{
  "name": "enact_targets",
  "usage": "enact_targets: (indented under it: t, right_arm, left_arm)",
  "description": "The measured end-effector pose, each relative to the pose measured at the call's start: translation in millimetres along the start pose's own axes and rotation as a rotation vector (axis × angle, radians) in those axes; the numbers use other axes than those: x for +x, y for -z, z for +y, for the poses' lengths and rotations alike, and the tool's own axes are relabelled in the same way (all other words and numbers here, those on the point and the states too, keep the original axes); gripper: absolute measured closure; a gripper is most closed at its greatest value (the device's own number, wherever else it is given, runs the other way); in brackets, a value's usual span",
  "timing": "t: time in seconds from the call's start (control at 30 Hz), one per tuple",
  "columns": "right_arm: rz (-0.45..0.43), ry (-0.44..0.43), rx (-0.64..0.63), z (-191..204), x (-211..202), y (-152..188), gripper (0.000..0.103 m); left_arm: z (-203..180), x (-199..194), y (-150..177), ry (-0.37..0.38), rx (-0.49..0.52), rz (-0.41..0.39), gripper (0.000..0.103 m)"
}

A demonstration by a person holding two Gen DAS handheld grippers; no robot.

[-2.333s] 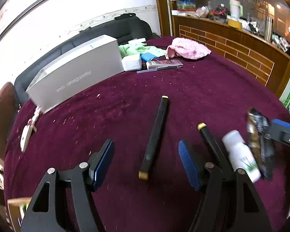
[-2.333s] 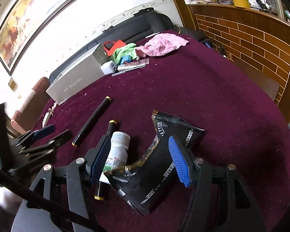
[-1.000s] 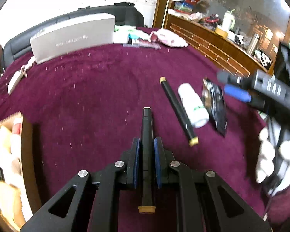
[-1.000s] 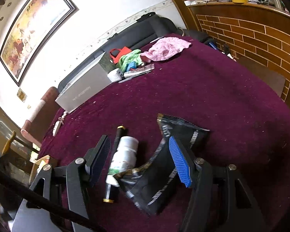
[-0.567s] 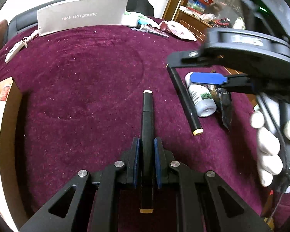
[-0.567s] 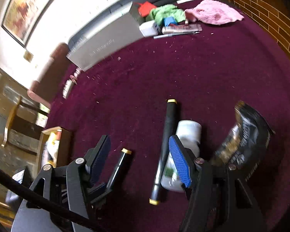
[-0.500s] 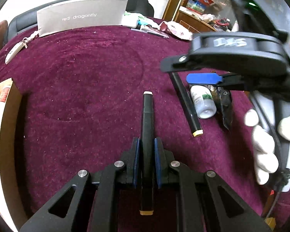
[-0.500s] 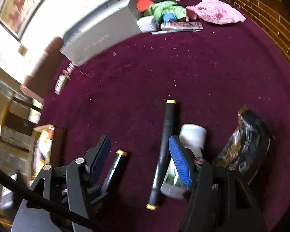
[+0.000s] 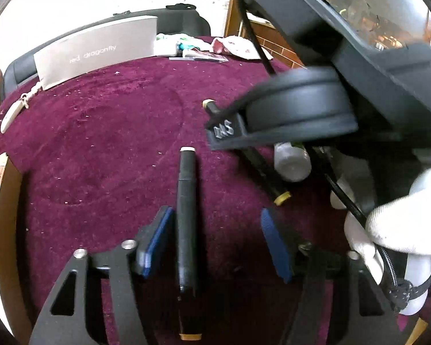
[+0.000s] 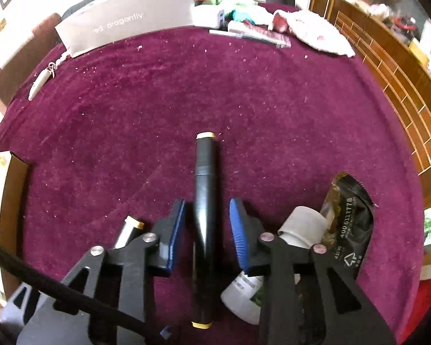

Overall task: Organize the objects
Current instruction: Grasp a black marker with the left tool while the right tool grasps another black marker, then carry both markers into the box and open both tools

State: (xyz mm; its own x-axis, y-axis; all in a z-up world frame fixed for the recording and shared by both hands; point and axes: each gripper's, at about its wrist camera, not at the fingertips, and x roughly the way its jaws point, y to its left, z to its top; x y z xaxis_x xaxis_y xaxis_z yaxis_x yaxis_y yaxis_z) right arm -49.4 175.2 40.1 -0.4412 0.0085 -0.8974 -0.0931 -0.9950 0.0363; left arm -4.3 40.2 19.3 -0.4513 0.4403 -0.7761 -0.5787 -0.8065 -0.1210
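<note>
Your left gripper (image 9: pixel 215 241) is opening, and the black marker with the white tip (image 9: pixel 186 218) lies lengthwise between its blue pads (image 9: pixel 274 244), close against the left pad and well apart from the right one, so nothing presses on it from both sides. That marker rests on the maroon tablecloth (image 9: pixel 100 149), its white end pointing away from you and its yellow end back under the gripper body. Your right gripper (image 10: pixel 207 230) is closing around a second black marker with gold caps (image 10: pixel 203 201), which runs straight down the middle of the gap; a slim space shows on each side, so the pads stand near it but are not yet pressing on it. Just right of the right gripper's right finger lies the white bottle (image 10: pixel 298 227) on its side, touching the black foil packet (image 10: pixel 349 224) beyond it. The tip of the first marker shows just left of the left finger in the right wrist view. In the left wrist view the right gripper's body fills the upper right, held by your white-gloved hand (image 9: pixel 399 224). At the table's far edge stands a grey box (image 10: pixel 129 26), with a pink cloth (image 10: pixel 319 34) off to its right. A cardboard box (image 10: pixel 11 195) sits at the table's left edge.
</note>
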Motion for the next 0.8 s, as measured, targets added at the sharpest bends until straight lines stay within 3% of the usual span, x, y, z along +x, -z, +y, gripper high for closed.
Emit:
enact_targets:
  t: [0.03,0.07,0.1,0.57,0.8]
  right_arm:
    - [-0.003,0.003,0.000,1.0,-0.2,0.1,0.082]
    - [-0.007,0.005,-0.001,1.7,-1.1,-0.2,0.084]
    - [-0.008,-0.003,-0.001,2.5,-1.5,-0.4,0.091]
    - [-0.048,-0.325,0.095,7.4,-39.0,24.5,0.091]
    - [-0.065,-0.500,0.048,47.4,-72.8,38.3,0.090]
  left_arm:
    - [2.8,-1.6,-0.2,-0.010,-0.003,-0.001,0.085]
    - [8.3,-2.9,-0.2,0.008,-0.016,0.006,0.092]
    - [16.2,-6.9,2.7,0.046,-0.052,0.011,0.092]
    - [31.4,-77.5,31.4,0.098,-0.178,-0.091,0.092]
    - [59.9,-135.6,53.9,0.101,-0.268,-0.198,0.092]
